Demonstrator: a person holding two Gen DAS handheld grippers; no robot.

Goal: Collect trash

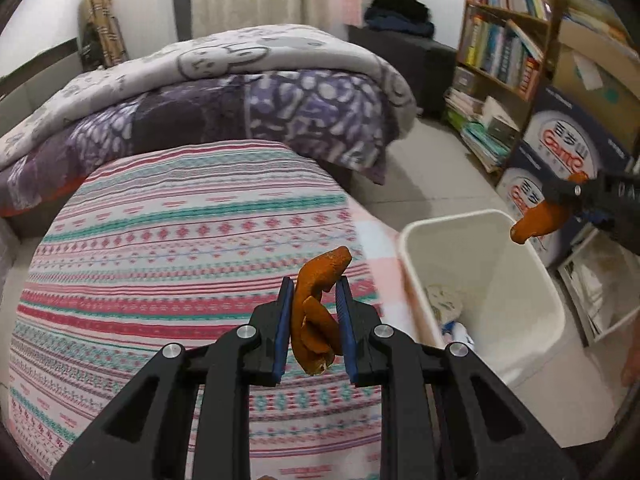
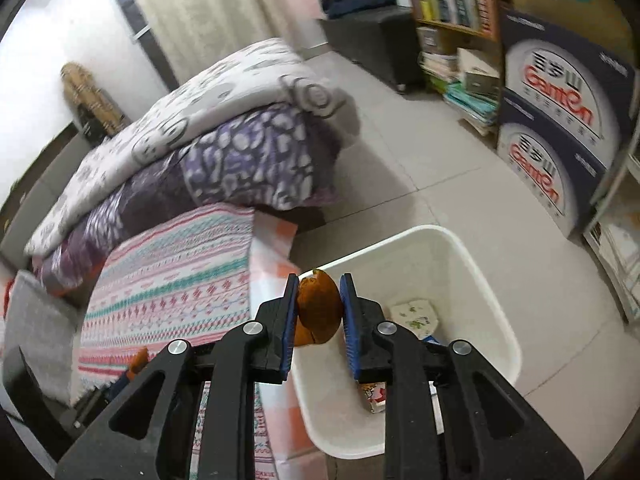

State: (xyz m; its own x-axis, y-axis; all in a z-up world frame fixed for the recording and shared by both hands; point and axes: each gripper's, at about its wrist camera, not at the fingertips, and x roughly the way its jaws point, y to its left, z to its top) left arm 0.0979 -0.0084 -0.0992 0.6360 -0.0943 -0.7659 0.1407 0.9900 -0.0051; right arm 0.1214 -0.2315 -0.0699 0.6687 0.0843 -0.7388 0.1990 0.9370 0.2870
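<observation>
My left gripper (image 1: 314, 284) is shut on a curled strip of orange peel (image 1: 316, 320), held above the striped bedsheet (image 1: 180, 240) just left of the white trash bin (image 1: 448, 220). At the right edge of that view, my right gripper (image 1: 560, 196) holds a second orange peel (image 1: 534, 226) over the bin's far corner. In the right wrist view, the right gripper (image 2: 319, 280) is shut on a rounded piece of orange peel (image 2: 320, 308) above the near left rim of the bin (image 2: 472, 256). Crumpled paper (image 2: 414, 316) and a small carton (image 2: 374, 396) lie inside the bin.
Folded quilts (image 1: 240, 100) are piled on the bed behind the sheet. A bookshelf (image 1: 504, 40) and stacked printed boxes (image 2: 556, 120) stand against the right wall. Pale tiled floor (image 2: 420, 160) surrounds the bin. A dark cabinet (image 1: 408, 64) stands at the back.
</observation>
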